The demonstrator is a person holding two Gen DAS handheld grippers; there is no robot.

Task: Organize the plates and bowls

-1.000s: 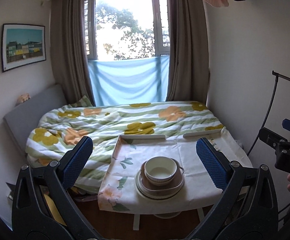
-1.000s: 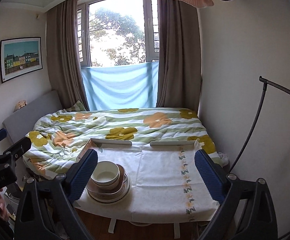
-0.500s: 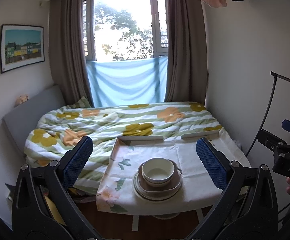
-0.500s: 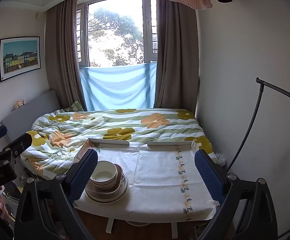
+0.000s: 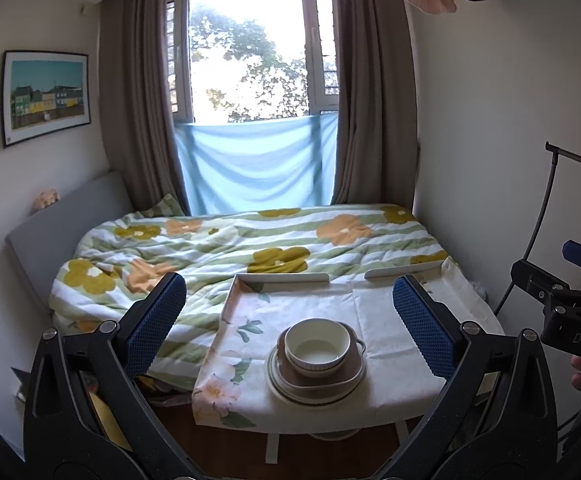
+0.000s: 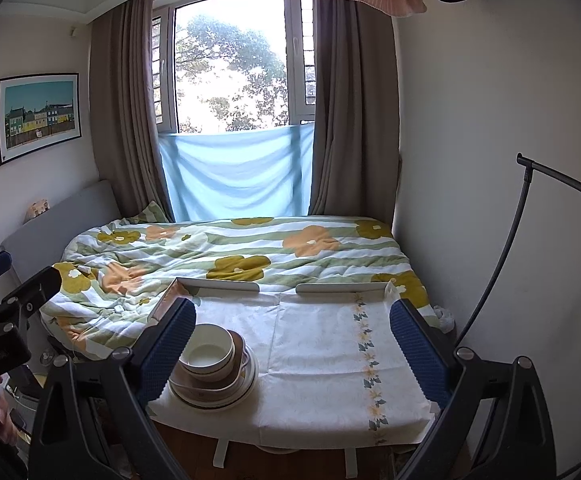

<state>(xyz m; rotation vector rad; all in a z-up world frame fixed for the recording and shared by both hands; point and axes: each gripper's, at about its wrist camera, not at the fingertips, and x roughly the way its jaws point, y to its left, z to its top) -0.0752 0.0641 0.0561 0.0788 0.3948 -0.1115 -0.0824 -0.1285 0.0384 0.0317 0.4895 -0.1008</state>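
A cream bowl [image 5: 317, 346] sits nested in a brown handled dish [image 5: 322, 378], which rests on a stack of pale plates [image 5: 286, 390]. The stack stands on the left half of a small table under a floral cloth [image 5: 382, 320]. In the right wrist view the same bowl [image 6: 207, 353] and plates [image 6: 226, 394] lie at the lower left, partly behind one blue finger pad [image 6: 166, 348]. My left gripper [image 5: 289, 326] is open, well back from the stack and above it. My right gripper [image 6: 292, 346] is open too, nothing between its fingers.
A bed with a flowered duvet [image 5: 250, 244] lies just behind the table, under a curtained window [image 5: 250, 60]. A black curved stand [image 6: 530, 220] rises by the right wall. The right half of the tablecloth [image 6: 330, 344] holds nothing. Wooden floor shows below the table's front edge.
Both grippers have drifted slightly back and left of the table; the stack sits a little lower and further right in the views. Nothing on the table has moved.
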